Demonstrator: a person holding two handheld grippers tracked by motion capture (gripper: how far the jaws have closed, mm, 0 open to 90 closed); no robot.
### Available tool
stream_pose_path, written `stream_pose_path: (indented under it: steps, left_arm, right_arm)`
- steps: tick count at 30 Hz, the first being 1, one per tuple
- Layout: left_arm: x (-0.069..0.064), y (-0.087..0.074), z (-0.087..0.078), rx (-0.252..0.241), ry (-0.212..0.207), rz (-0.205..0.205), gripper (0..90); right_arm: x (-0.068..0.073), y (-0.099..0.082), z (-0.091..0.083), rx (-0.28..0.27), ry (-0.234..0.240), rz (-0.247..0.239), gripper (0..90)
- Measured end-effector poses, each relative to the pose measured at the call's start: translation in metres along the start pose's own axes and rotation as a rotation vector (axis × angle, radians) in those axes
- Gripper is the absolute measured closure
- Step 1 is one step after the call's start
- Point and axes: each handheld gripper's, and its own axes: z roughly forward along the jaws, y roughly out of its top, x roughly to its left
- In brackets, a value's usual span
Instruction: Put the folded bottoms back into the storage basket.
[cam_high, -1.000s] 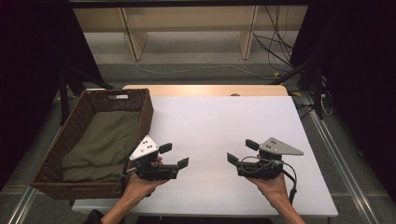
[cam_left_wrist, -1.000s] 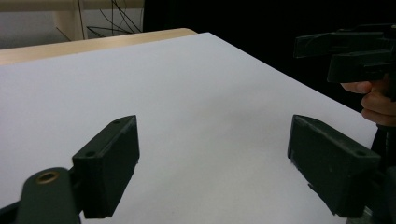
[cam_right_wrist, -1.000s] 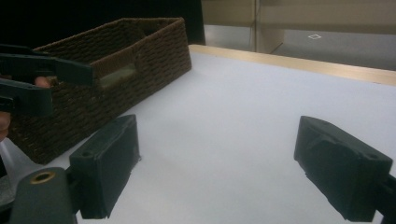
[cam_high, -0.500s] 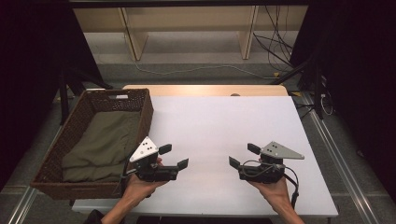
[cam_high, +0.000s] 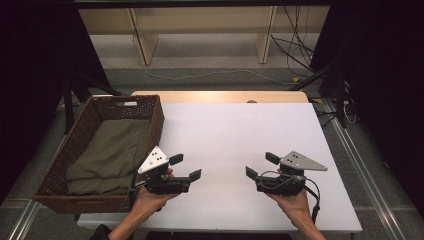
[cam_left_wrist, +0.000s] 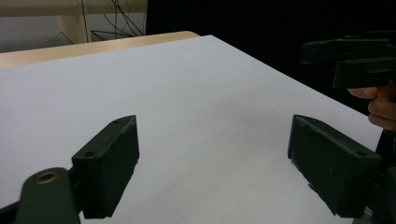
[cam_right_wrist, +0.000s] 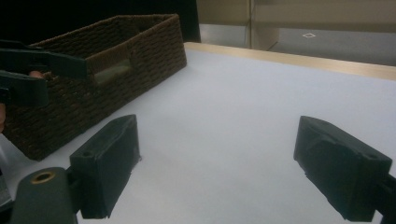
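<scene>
Both grippers hover low over the white table (cam_high: 235, 130) near its front edge, each held in a hand. My left gripper (cam_high: 185, 166) is open with nothing between its jaws, and it points right across the table. My right gripper (cam_high: 262, 165) is also open and empty, and it points left toward the other one. In the left gripper view, the left gripper (cam_left_wrist: 212, 140) frames bare tabletop, with the right gripper (cam_left_wrist: 355, 60) at the far right. In the right gripper view, the right gripper (cam_right_wrist: 217, 135) faces the basket (cam_right_wrist: 116, 56), with the left gripper (cam_right_wrist: 28, 70) at the left edge.
A dark woven basket (cam_high: 157, 120) stands on the table's left side and holds a folded olive cloth (cam_high: 110, 155). Behind the table are a wooden shelf frame (cam_high: 200, 30) and loose cables (cam_high: 295, 50) on the floor. Metal rails run along both sides.
My right gripper has drifted slightly toward the table's near edge. The left gripper has stayed where it was, and both remain open.
</scene>
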Motion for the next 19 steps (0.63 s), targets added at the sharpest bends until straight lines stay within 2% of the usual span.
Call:
stream_pose_path:
  steps: [19]
  left_arm:
    - [0.0003, 0.0002, -0.0005, -0.011, 0.005, -0.005, 16.2]
  right_arm:
    - [0.0012, -0.0004, 0.0014, 0.002, 0.003, -0.006, 15.2]
